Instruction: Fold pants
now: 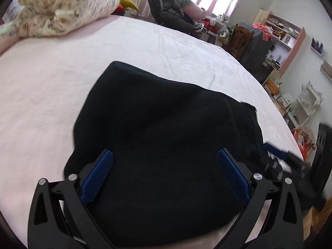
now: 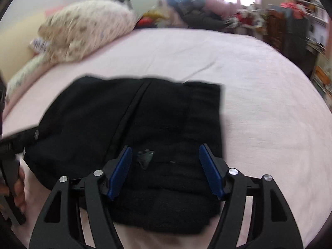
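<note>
Black pants [image 1: 157, 124] lie folded into a compact bundle on the pink bed sheet [image 1: 41, 95]. My left gripper [image 1: 165, 155] is open above the near end of the bundle, blue pads spread wide, holding nothing. In the right wrist view the same pants [image 2: 124, 120] show a seam and a narrower folded layer at the right. My right gripper [image 2: 166, 151] is open over the near edge of the bundle, empty. The right gripper's blue tip [image 1: 274, 149] shows blurred at the pants' right side in the left wrist view.
A floral quilt and pillow [image 1: 62, 6] lie at the head of the bed. A chair piled with dark clothes [image 1: 168, 10] stands beyond the far edge. Shelves and a cluttered desk [image 1: 280, 35] line the right wall. A hand [image 2: 18, 188] shows at the left edge.
</note>
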A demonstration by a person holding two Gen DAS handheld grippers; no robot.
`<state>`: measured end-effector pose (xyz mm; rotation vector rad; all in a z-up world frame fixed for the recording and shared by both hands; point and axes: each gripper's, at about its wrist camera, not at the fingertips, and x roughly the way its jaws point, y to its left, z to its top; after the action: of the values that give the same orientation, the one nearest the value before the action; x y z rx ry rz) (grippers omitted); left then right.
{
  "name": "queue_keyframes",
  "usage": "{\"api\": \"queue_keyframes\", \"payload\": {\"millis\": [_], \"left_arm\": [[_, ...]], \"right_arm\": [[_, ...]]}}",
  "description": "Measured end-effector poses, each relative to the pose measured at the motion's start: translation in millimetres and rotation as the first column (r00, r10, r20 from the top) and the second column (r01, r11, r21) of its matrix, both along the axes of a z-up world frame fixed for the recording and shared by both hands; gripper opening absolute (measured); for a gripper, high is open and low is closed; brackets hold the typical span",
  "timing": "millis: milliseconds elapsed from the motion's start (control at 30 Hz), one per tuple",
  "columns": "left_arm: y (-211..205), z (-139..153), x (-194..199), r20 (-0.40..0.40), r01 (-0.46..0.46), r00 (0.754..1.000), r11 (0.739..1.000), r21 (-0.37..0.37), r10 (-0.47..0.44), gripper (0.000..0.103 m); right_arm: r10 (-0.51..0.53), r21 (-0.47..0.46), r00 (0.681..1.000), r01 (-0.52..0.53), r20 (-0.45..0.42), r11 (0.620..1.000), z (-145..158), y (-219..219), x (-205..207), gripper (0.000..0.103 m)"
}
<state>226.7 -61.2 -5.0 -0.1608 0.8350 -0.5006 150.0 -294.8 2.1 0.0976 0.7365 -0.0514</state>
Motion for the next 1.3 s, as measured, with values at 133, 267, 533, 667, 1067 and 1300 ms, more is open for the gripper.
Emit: {"api": "queue_keyframes", "payload": {"millis": [133, 267, 533, 667, 1067, 1300], "left_arm": [[21.9, 22.5, -60.9, 0.151, -0.018, 0.989, 0.998, 0.055, 0.01, 0.101], [39.7, 32.1, -133.9, 0.317, -0.069, 0.948, 0.991, 0.116, 0.028, 0.101], [58.1, 19.8, -207.3, 0.4, -0.14, 0.912, 0.984, 0.106, 0.086, 0.101], [56.0, 18.0, -215.4, 0.423, -0.156, 0.902, 0.978, 0.136, 0.085, 0.101], [67.3, 5.6, -202.9, 0.348, -0.212, 0.925, 0.969, 0.129, 0.156, 0.101], [66.3, 2.9, -201.9, 0.339, -0.215, 0.928, 0.965, 0.149, 0.155, 0.101]], "right_arm": [[-0.063, 0.021, 0.989, 0.06, 0.133, 0.998, 44.9, -3.6, -43.1, 0.102], [-0.062, -0.013, 0.972, 0.067, 0.226, 0.998, 69.4, 18.4, -92.5, 0.102], [-0.066, -0.117, 0.96, 0.101, 0.271, 0.988, 40.9, 76.2, -158.5, 0.102], [-0.066, -0.131, 0.952, 0.109, 0.299, 0.985, 30.0, 91.7, -176.9, 0.102], [-0.094, -0.113, 0.964, 0.125, 0.249, 0.986, 0.8, 101.4, -168.9, 0.102], [-0.092, -0.141, 0.961, 0.132, 0.262, 0.981, -6.3, 111.6, -171.0, 0.102]]}}
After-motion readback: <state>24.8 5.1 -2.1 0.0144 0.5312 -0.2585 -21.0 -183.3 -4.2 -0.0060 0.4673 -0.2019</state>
